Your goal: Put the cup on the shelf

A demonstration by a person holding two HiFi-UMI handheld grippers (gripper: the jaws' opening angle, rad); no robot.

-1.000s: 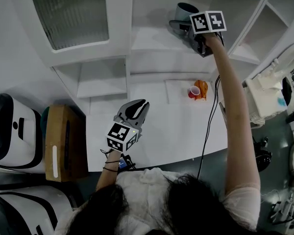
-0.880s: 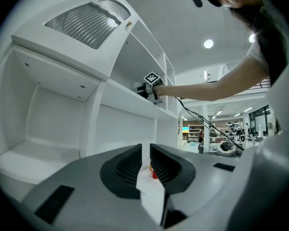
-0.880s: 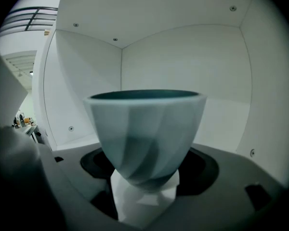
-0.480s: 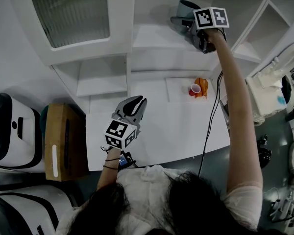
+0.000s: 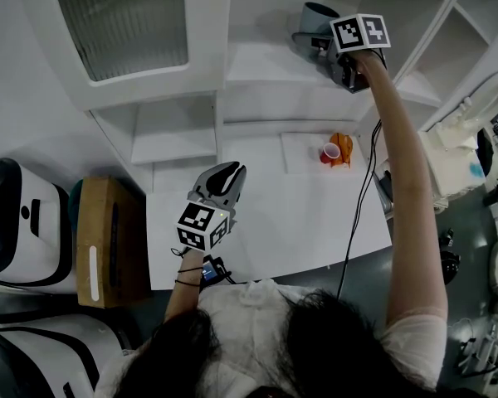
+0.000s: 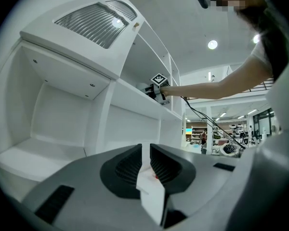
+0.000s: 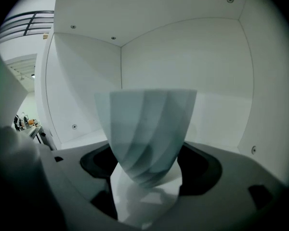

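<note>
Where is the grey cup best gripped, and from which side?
By its narrow lower body, from the shelf's open front, jaws level on either side. The cup is upright and flares towards the rim; shelf walls close off back and sides. The right gripper grips it so.

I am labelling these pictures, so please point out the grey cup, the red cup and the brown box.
grey cup [image 7: 151,129], right gripper view, on its ribbed side wall.
red cup [image 5: 329,153], head view, on its open mouth.
brown box [image 5: 120,239], head view, on its top face.
</note>
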